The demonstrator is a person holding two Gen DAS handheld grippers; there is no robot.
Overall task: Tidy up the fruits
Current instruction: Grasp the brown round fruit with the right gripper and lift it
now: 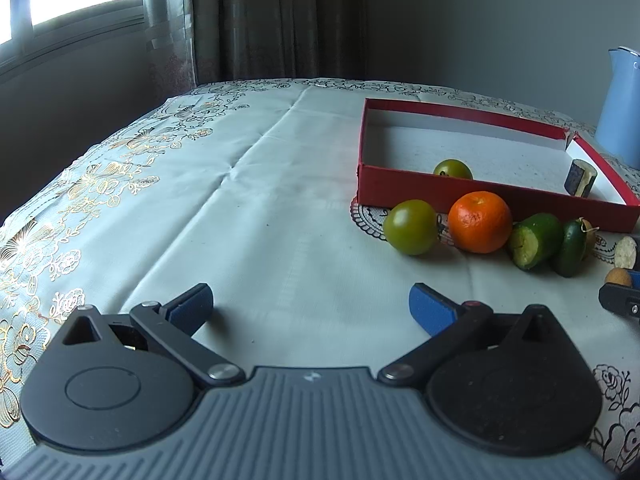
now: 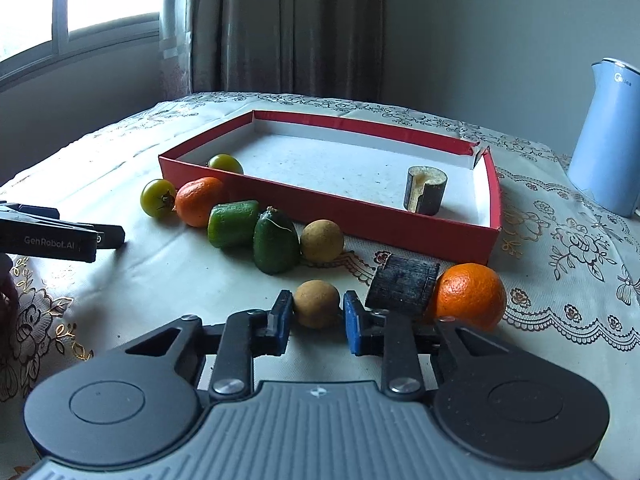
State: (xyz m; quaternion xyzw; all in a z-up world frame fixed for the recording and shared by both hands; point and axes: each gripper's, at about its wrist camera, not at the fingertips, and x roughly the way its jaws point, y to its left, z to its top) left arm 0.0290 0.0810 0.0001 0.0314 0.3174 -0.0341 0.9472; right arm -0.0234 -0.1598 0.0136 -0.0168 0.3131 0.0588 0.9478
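Right tongs (image 2: 316,314) pinch a longan (image 2: 317,303); left tongs (image 1: 310,308) gape wide.

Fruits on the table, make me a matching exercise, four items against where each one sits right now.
Items:
1. sugarcane piece
2. brown longan
3. large orange
4. blue kettle

Places:
A. between the right gripper fingers
B. far right, outside the red box
C. inside the red box
D. beside the dark block

Pairs: 1-C, 2-A, 3-D, 4-B
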